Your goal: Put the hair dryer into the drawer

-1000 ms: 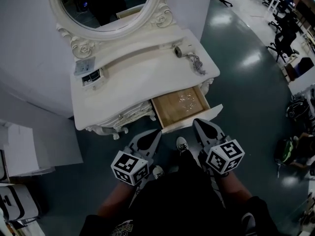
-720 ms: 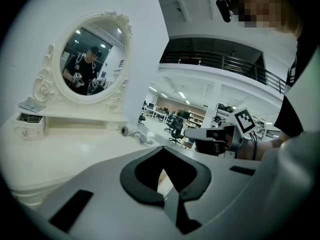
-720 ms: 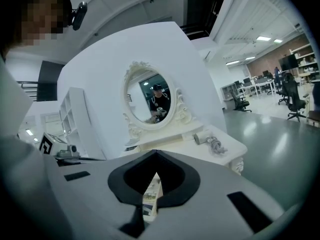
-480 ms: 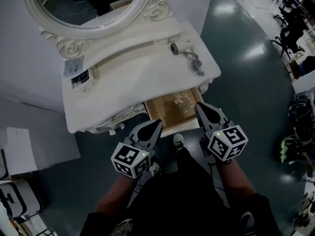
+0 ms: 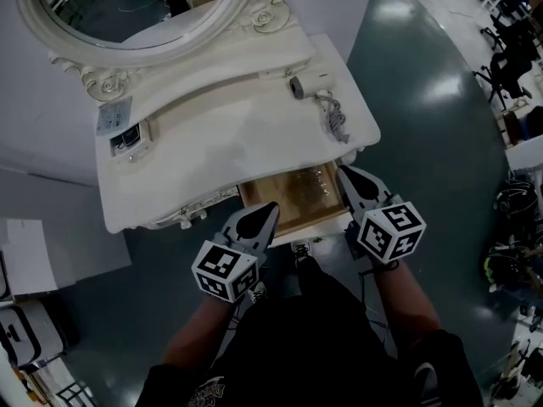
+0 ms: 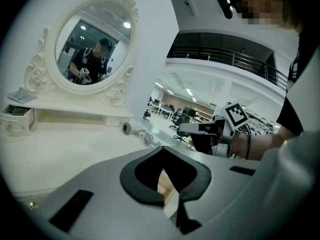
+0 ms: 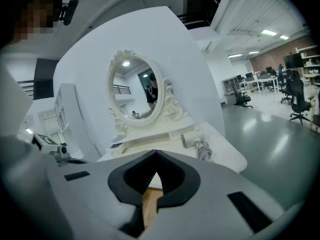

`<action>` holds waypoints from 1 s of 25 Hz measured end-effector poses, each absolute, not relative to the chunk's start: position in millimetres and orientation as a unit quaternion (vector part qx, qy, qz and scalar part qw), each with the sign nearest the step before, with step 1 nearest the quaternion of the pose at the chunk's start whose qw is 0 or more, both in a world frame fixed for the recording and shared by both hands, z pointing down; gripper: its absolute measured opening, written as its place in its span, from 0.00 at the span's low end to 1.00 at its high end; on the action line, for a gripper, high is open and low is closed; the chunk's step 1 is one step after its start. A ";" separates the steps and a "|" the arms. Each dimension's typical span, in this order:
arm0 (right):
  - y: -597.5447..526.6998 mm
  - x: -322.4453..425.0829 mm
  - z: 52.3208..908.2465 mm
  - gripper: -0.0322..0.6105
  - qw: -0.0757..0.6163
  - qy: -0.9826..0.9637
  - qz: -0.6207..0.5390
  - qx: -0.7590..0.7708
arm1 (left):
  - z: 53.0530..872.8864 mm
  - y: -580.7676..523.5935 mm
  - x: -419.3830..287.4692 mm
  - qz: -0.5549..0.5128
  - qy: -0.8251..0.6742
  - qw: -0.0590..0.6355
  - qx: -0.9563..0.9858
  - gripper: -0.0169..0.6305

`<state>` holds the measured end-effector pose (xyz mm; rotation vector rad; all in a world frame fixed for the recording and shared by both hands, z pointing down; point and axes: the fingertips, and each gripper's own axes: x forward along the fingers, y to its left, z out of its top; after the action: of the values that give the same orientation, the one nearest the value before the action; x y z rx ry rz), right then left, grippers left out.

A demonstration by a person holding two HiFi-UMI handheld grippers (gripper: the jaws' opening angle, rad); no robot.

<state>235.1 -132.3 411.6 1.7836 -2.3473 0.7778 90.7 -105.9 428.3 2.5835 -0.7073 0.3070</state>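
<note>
Right now the hair dryer [image 5: 299, 86] lies untouched near the back right corner of the surface [image 5: 221, 134], its cord [image 5: 336, 119] trailing along the right edge. Under the front edge, the drawer [image 5: 288, 195] stands open. The left gripper [image 5: 268, 212] and the right gripper [image 5: 348, 176] hover by the drawer, jaws together and empty. The step in hand looks like the reach for the dryer. Next, one pair of jaws has to open and close on it.

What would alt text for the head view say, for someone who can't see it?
From above: a person holds a left tool and a right tool, both shut and empty, at the open drawer of a white dressing table. A hair dryer lies with its cord at the tabletop's right rear, beside an oval mirror.
</note>
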 end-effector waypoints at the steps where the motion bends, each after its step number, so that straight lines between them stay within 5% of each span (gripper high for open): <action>1: -137.9 239.7 413.7 0.10 0.049 -0.769 0.256 0.584 | 430.1 -109.3 94.6 0.112 -0.258 0.223 0.933 0.03; 17: -235.8 302.5 453.1 0.11 0.112 -0.771 0.270 0.567 | 445.2 -150.6 128.6 0.114 -0.296 0.243 0.917 0.03; 19: -249.3 307.8 460.7 0.21 0.125 -0.769 0.276 0.562 | 448.2 -153.7 127.1 0.116 -0.301 0.247 0.914 0.03; 25: -290.8 319.2 489.6 0.32 0.178 -0.765 0.294 0.545 | 452.7 -163.0 120.6 0.117 -0.318 0.253 0.906 0.03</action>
<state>319.2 -290.8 489.6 1.5433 -2.1630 0.8315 120.6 -163.0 452.7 2.4631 -0.8633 0.3168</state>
